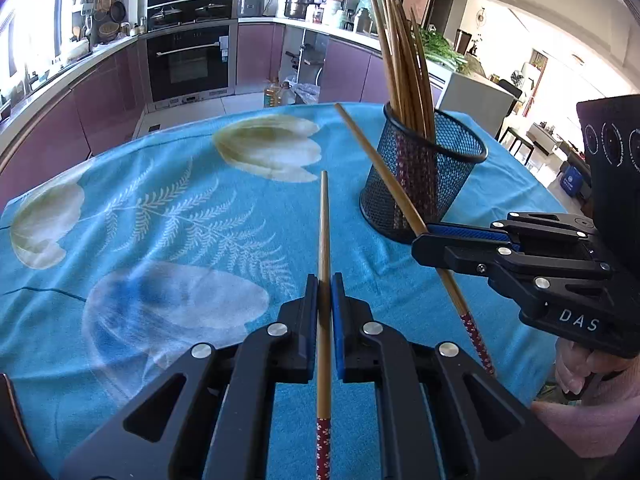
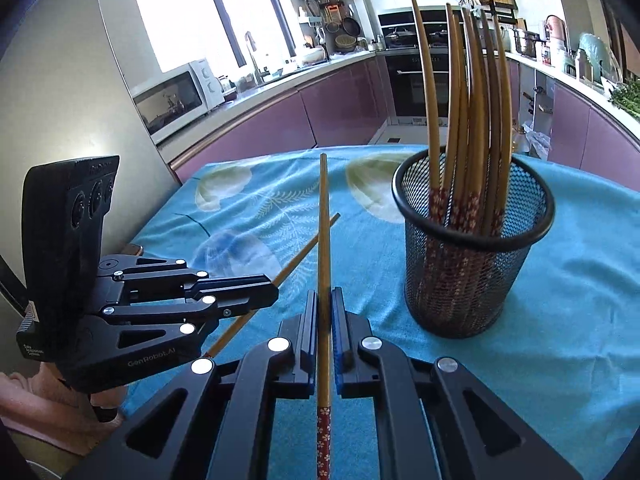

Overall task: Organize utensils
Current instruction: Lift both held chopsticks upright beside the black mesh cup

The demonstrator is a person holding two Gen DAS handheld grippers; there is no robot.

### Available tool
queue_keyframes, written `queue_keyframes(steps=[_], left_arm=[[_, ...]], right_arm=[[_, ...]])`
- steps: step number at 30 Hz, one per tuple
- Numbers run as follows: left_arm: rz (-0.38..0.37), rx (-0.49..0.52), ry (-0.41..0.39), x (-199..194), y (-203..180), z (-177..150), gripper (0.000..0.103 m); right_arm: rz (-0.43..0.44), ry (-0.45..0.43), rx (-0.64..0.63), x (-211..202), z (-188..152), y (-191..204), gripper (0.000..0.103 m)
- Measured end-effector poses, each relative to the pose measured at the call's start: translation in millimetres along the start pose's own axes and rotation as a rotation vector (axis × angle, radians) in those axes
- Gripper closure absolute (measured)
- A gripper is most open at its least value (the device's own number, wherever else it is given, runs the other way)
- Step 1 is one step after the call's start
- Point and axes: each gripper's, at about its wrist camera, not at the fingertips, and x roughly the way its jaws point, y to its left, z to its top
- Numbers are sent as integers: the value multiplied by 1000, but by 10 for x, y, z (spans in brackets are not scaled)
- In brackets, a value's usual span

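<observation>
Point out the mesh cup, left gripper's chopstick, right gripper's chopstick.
mesh cup [image 2: 476, 280], right wrist view, front wall
left gripper's chopstick [image 1: 324, 224], left wrist view, bare shaft
right gripper's chopstick [image 2: 323, 216], right wrist view, bare shaft

Red-patterned chopstick [image 1: 324, 280] ends cut off at both pictures' bottom edges — bundled chopsticks' [image 2: 464, 120] lower ends veiled by mesh holder [image 2: 472, 280].

Two loose chopsticks are seen above the blue cloth, each a slim bamboo stick with a red flowered band at its thick end. One chopstick [image 1: 324, 264] is clamped with its thin tip pointing ahead; the other chopstick [image 1: 394, 196] is clamped too – slanted, crossing in front of the mesh cup [image 1: 424, 184]. The black wire cup stands upright, filled with a bunch of like chopsticks [image 2: 468, 112] – patterned ends down.
</observation>
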Motion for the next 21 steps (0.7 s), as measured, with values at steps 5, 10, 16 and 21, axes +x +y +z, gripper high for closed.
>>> queue_keyframes(steps=[5,10,16,21], left_arm=[[-22,-14,-28,-120,24,34,96],[-34,-19,-54,-234,17,59,96],[-58,-24,-89,-372,-12,102,96],[-68,-23,-109,-455,-38,128,96]], right_arm=[[0,-16,4,-52,10,-19,97],[2,-33,11,-118,5,-30,97],[0,-55,7,-191,19,-33,97],[0,-61,7,-208,12,-44,97]])
